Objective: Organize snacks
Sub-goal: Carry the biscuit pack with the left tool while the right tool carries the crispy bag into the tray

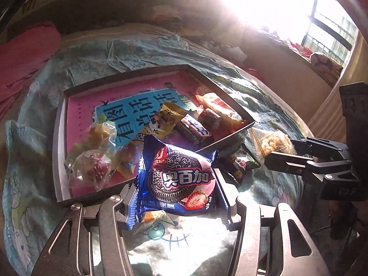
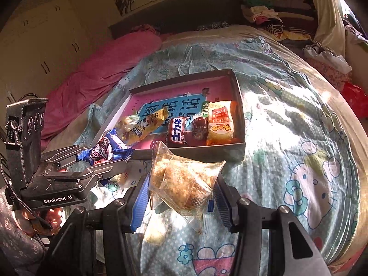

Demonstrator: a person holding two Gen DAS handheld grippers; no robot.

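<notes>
My left gripper (image 1: 177,197) is shut on a blue sandwich-cookie packet (image 1: 178,179), held above the bedspread just before the near edge of a shallow dark box (image 1: 124,79). The same left gripper (image 2: 112,156) and its blue packet (image 2: 105,150) show at the left of the right wrist view. My right gripper (image 2: 181,195) is shut on a clear bag with a brown cake (image 2: 186,181), lifted in front of the box (image 2: 184,78). In the left wrist view that gripper (image 1: 279,158) and clear bag (image 1: 272,143) appear at the right. Several wrapped snacks lie inside the box.
The box has a pink and blue lining and rests on a cartoon-print bedspread (image 2: 299,138). A small dark wrapped snack (image 1: 241,163) lies on the spread beside the box corner. A pink blanket (image 2: 103,69) lies left; clothes are piled by the bright window (image 1: 326,23).
</notes>
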